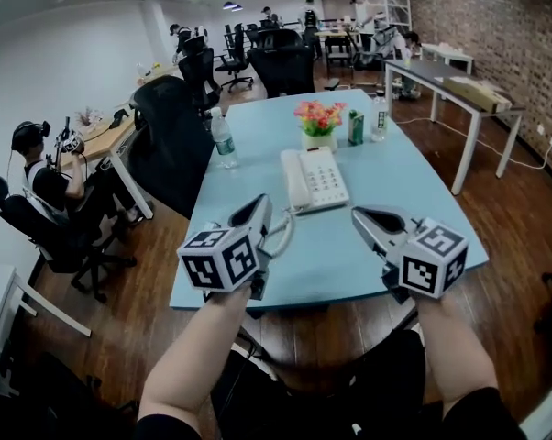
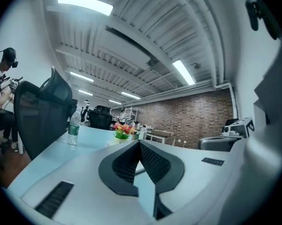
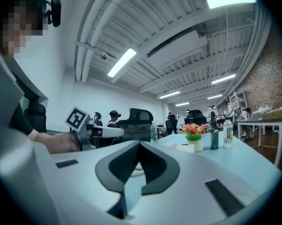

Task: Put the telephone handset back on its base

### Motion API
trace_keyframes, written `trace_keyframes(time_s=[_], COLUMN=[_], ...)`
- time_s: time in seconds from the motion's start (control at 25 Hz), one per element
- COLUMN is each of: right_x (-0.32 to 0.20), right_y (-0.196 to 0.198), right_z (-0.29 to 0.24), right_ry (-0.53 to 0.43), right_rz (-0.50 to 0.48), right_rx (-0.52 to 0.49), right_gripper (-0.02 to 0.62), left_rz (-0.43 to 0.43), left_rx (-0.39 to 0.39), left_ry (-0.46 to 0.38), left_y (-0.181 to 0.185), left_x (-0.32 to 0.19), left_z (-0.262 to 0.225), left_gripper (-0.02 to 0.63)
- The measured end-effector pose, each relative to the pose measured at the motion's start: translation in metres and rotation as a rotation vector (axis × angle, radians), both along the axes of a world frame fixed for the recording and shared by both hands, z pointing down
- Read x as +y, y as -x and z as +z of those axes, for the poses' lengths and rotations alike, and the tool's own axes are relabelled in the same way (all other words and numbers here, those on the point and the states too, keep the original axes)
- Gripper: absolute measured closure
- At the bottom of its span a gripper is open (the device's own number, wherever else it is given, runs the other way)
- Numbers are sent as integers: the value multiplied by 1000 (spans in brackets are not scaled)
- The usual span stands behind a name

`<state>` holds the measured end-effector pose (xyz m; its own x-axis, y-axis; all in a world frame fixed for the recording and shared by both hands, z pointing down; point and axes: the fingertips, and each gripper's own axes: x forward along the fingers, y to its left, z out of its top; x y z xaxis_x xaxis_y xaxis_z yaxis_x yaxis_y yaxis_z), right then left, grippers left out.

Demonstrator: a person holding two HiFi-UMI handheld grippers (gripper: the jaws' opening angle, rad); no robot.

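A white telephone (image 1: 320,180) lies on the light blue table (image 1: 414,186), ahead of both grippers. Its handset (image 1: 294,181) rests along the left side of the base. The coiled cord (image 1: 282,235) loops from the phone's front toward my left gripper (image 1: 260,203). That gripper hovers over the near table edge with its jaws shut and nothing between them. My right gripper (image 1: 359,214) is level with it on the right, also shut and empty. In the left gripper view the pads (image 2: 150,161) meet at the tip. The pads (image 3: 152,165) meet the same way in the right gripper view.
Behind the phone stand a pot of flowers (image 1: 319,122), a green carton (image 1: 356,128) and a bottle (image 1: 379,117). Another bottle (image 1: 223,140) is at the table's left edge. Black chairs (image 1: 171,136) ring the table. A person (image 1: 47,186) sits at a desk on the left.
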<state>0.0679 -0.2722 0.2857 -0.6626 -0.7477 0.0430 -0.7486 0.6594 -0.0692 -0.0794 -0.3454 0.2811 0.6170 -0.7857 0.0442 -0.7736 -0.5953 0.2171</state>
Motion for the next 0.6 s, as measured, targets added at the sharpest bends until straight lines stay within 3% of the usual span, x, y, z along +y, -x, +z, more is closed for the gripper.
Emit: trace_keyframes(time_s=[0.12, 0.32, 0.6], right_x=[34, 69, 85], right_y=[2, -1, 4], right_z=[0, 31, 57], right_ry=[15, 51, 86], right_rz=[-21, 14, 22], right_rx=[-92, -52, 28], right_gripper=[574, 574, 574], left_rz=[81, 121, 113], left_rx=[-52, -172, -111], left_ry=[-38, -56, -19], left_y=[16, 42, 53], left_x=[57, 122, 143], left_z=[9, 33, 45], left_gripper=[604, 604, 604])
